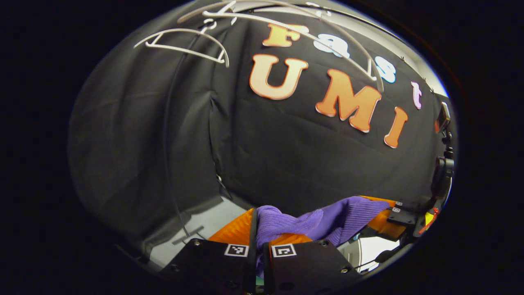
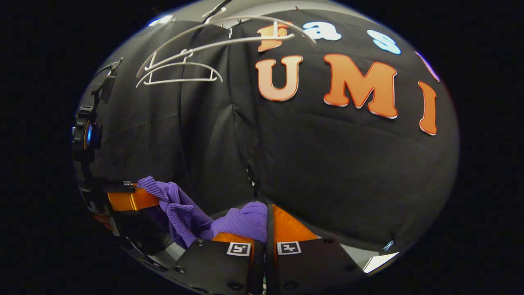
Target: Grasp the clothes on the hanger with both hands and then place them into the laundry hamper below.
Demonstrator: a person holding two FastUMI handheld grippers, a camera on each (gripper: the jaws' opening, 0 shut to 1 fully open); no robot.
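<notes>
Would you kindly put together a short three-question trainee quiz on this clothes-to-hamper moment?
1. True or false: the purple garment hangs on a white hanger.
2. What do the jaws of the left gripper and the right gripper pinch?
3. The hangers overhead are: A) bare, B) loaded, C) fallen.

Key: 1 false, it is held between the two grippers, below the hangers; 2 the purple garment; 3 A.

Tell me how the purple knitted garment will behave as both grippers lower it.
The purple garment likely stays floppy: it sags between the left gripper and right gripper. Its ribbed knit probably grips rather than slips. It bunches in soft folds, so it seems light and should crumple on landing.
</notes>
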